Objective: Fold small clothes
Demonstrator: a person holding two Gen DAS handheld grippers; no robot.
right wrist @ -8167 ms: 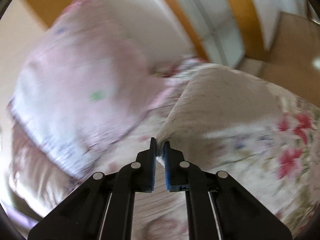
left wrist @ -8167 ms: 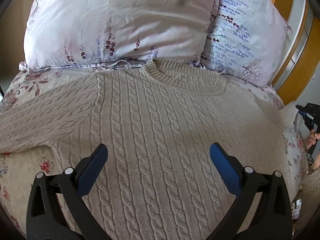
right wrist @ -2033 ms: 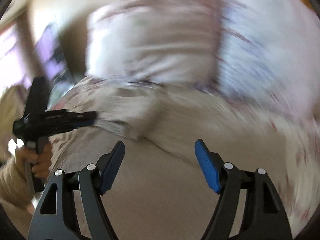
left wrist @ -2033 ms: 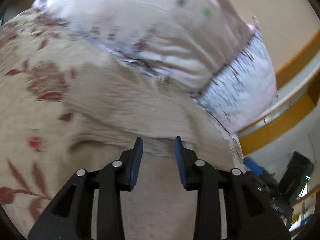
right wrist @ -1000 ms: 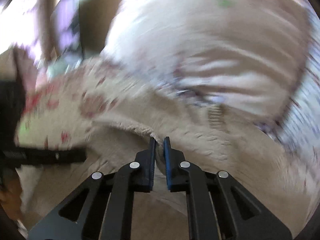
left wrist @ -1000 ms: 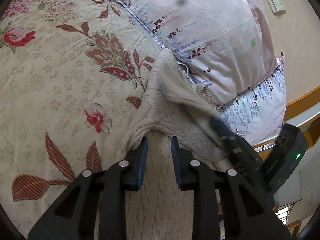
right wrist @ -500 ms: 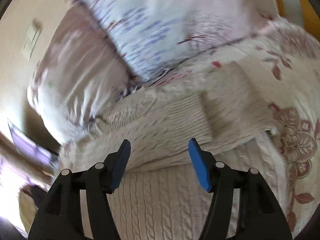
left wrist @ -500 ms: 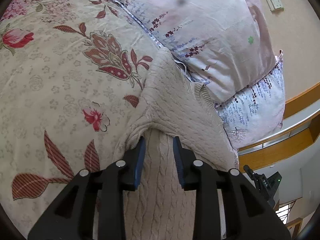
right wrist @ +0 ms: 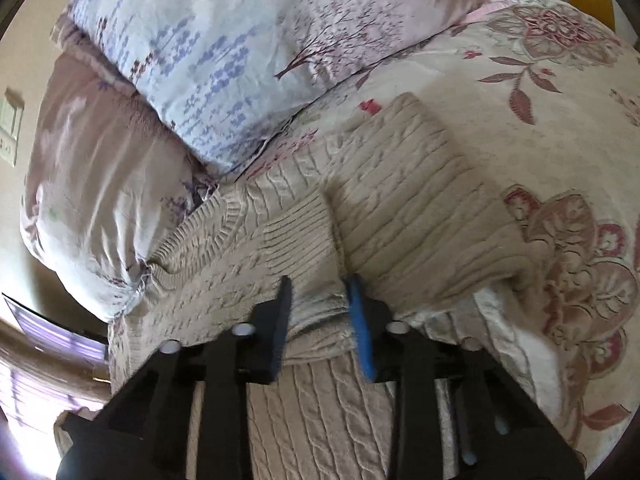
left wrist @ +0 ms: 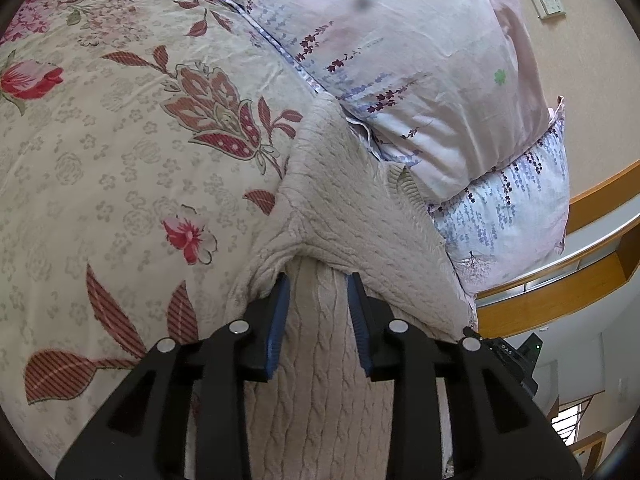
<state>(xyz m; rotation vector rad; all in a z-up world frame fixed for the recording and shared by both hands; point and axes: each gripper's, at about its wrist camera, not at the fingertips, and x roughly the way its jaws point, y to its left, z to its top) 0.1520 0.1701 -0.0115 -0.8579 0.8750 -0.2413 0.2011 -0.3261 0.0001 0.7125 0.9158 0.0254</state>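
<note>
A cream cable-knit sweater is spread on the bed, its thick ropes of stitches running straight ahead between the jaws of the left gripper. These jaws are held partly open, with a narrow gap, and nothing is clamped; a folded-over sleeve edge lies just beyond the blue pads, and whether it is touched cannot be told. In the right wrist view, the right gripper is also seen partly open and empty above the knit. Just ahead of its jaws a ribbed cuff lies on the sweater body, and a folded sleeve extends ahead and to the right. The ribbed neckline is seen ahead to the left. The sweater rests on a smooth beige bedspread printed with red flowers. Further ahead, two soft wrinkled pillows with lilac prints are stacked against a beige wall.
</note>
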